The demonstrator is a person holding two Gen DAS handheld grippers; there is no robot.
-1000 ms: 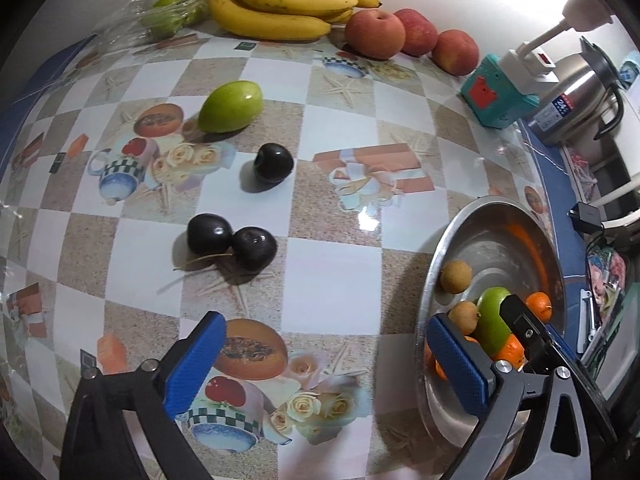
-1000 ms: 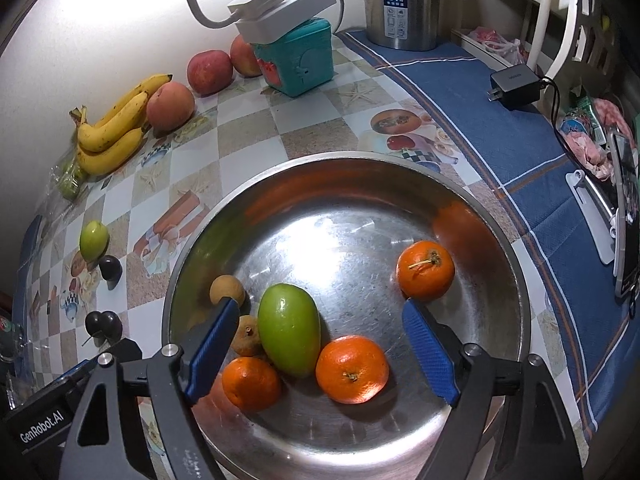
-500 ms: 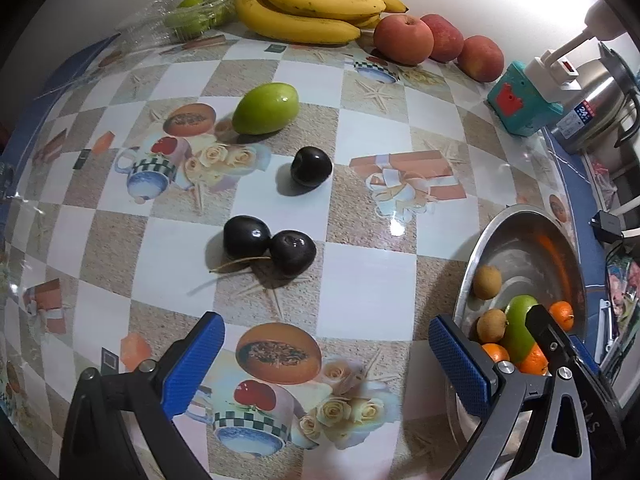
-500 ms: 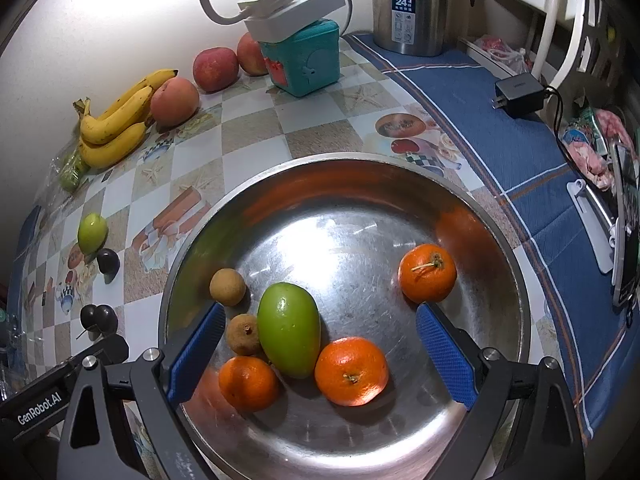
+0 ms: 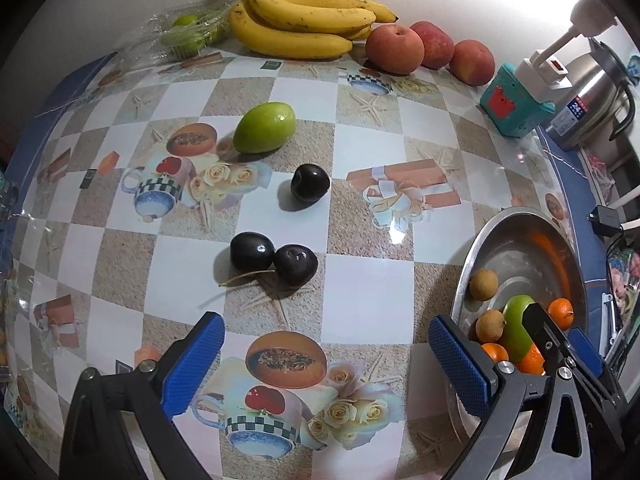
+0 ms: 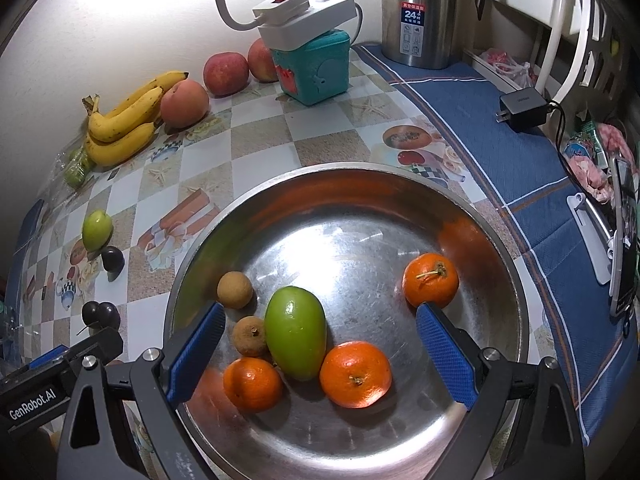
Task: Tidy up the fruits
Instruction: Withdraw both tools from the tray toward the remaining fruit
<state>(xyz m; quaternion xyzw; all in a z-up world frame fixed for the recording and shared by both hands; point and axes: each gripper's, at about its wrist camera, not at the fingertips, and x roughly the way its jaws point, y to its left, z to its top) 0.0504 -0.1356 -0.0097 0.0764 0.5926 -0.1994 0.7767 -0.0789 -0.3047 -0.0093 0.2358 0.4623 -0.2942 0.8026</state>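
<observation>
Bowl [image 6: 400,184] held six fruits; mango [image 5: 264,128] and three plums [image 5: 276,260] remained on table [image 5: 372,280]. Both claws, left [image 5: 320,364] and right [image 6: 320,348], spread, empty.

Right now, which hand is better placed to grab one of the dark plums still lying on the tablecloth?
Probably the left. The left gripper hangs open just short of the paired dark plums, nothing between. The right gripper, jaws just opened wide and empty, sits over the steel bowl, away from them.
</observation>
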